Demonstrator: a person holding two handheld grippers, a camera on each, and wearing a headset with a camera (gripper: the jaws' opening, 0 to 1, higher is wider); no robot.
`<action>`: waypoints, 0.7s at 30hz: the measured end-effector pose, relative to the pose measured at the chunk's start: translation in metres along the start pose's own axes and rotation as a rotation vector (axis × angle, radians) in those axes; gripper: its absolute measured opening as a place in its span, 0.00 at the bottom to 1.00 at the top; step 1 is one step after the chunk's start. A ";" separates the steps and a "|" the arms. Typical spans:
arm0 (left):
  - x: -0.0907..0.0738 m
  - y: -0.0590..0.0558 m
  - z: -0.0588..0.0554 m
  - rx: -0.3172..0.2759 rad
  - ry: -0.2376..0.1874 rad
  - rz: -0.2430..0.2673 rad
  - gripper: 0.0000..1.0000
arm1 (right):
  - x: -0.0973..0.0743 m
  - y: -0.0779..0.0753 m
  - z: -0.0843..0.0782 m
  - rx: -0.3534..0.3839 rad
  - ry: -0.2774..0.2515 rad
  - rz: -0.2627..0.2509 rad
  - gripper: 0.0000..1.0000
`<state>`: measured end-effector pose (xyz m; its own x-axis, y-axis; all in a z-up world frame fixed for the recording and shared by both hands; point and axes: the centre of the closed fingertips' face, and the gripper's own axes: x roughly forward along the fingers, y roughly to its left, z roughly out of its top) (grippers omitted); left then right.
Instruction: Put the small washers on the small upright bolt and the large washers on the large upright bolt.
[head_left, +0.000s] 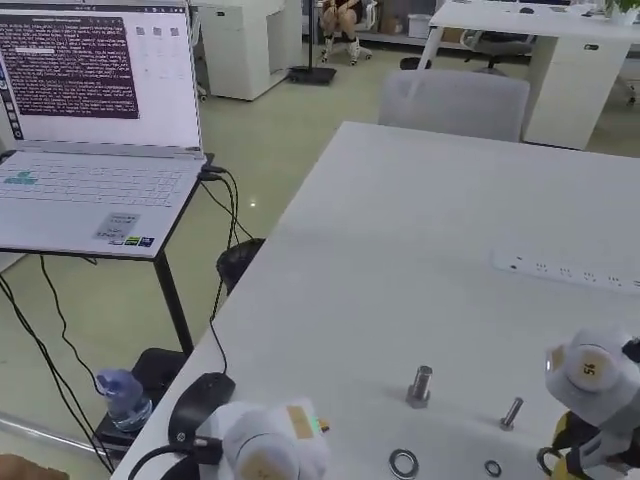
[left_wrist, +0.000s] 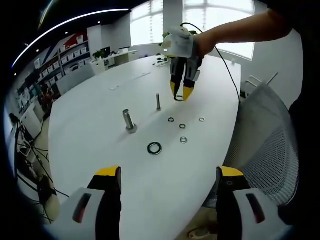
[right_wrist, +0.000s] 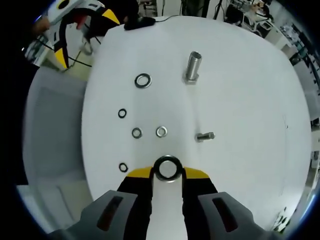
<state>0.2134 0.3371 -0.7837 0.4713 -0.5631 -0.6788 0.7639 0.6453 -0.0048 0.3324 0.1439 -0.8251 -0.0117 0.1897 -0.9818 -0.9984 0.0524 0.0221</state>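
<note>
The large upright bolt and the small upright bolt stand on the white table. My right gripper is shut on a large washer, held above the table short of the small bolt. Another large washer lies near the large bolt. Several small washers are scattered between them. My left gripper stands open near the table's edge, with nothing between its fingers. From it I see the right gripper beside the small bolt.
An open laptop sits on a stand to the left, with cables, a mouse and a water bottle below. A power strip lies at the table's right. A grey chair stands at the far end.
</note>
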 end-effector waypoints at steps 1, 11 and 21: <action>0.000 0.000 0.000 0.001 0.001 -0.001 0.77 | -0.003 0.000 0.002 -0.002 -0.001 -0.001 0.22; 0.003 -0.001 0.001 -0.003 0.004 -0.008 0.80 | -0.021 -0.005 0.022 -0.028 -0.011 0.001 0.22; 0.004 -0.005 -0.002 0.001 0.012 -0.015 0.79 | -0.031 -0.003 0.031 -0.095 0.009 0.014 0.22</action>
<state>0.2108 0.3322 -0.7879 0.4545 -0.5667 -0.6872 0.7713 0.6364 -0.0147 0.3371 0.1686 -0.7885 -0.0262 0.1805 -0.9832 -0.9989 -0.0439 0.0186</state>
